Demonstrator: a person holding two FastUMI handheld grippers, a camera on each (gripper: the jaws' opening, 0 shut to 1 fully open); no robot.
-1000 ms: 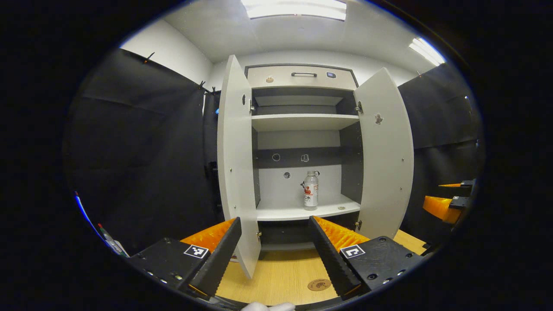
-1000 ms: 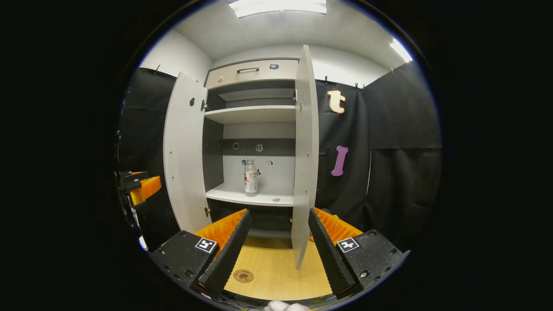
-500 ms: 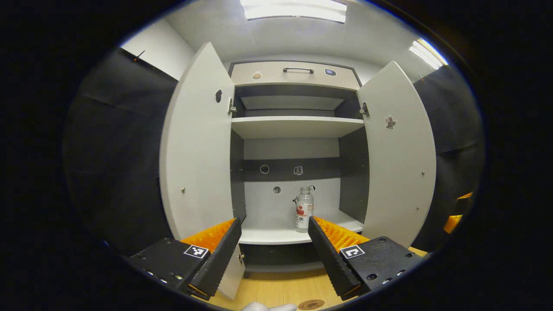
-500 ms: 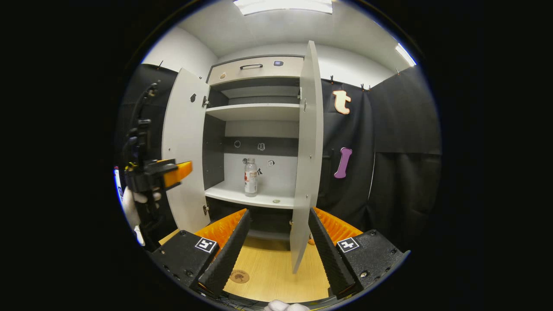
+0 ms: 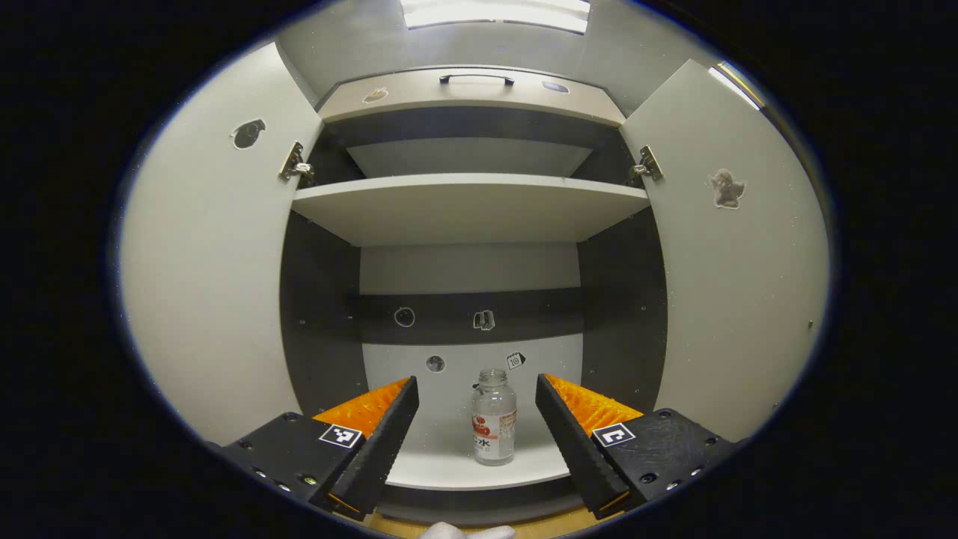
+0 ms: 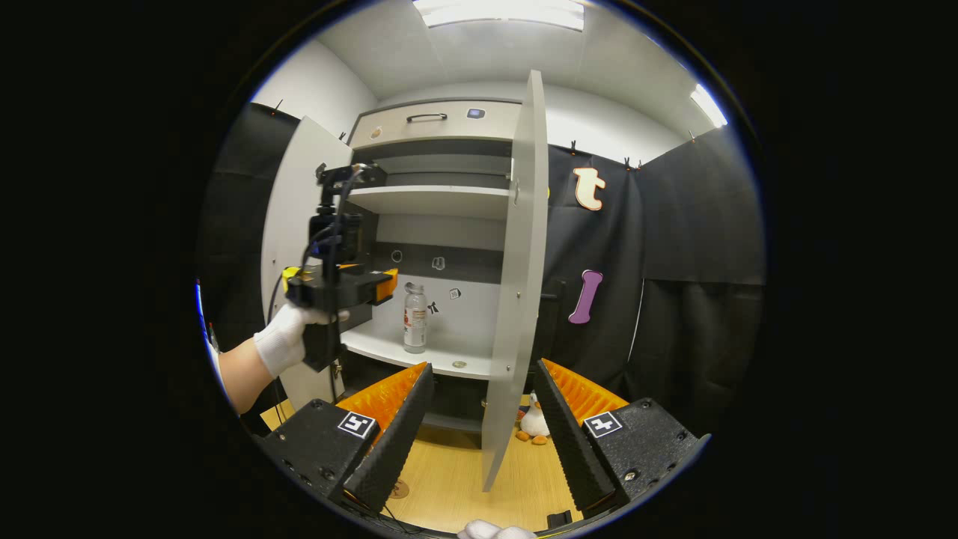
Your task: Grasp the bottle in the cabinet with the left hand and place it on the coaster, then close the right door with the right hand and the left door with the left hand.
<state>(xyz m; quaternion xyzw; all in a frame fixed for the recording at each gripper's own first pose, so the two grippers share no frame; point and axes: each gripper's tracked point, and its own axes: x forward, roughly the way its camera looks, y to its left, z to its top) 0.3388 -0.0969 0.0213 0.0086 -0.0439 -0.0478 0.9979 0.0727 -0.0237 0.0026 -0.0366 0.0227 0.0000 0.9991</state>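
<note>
A clear bottle (image 5: 494,421) with a red-and-white label stands upright on the cabinet's lower shelf (image 5: 441,468). My left gripper (image 5: 476,382) is open just in front of it, a finger to either side and not touching. In the right gripper view the same bottle (image 6: 414,320) shows a short way beyond the left gripper (image 6: 386,283), held by a gloved hand (image 6: 283,346). My right gripper (image 6: 483,367) stays open and empty over the wooden table, in front of the open right door (image 6: 515,299). Part of the round coaster (image 6: 399,489) peeks out by its left finger.
Both doors stand wide open: left door (image 5: 209,284), right door (image 5: 741,284). An upper shelf (image 5: 468,202) and a drawer handle (image 5: 476,78) sit above. A small plush toy (image 6: 533,423) lies on the table (image 6: 456,479) under the cabinet. A small round thing (image 6: 459,364) rests on the lower shelf.
My left gripper has moved up and forward between the doors, so the bottle now stands between its open fingers. The right gripper has barely shifted.
</note>
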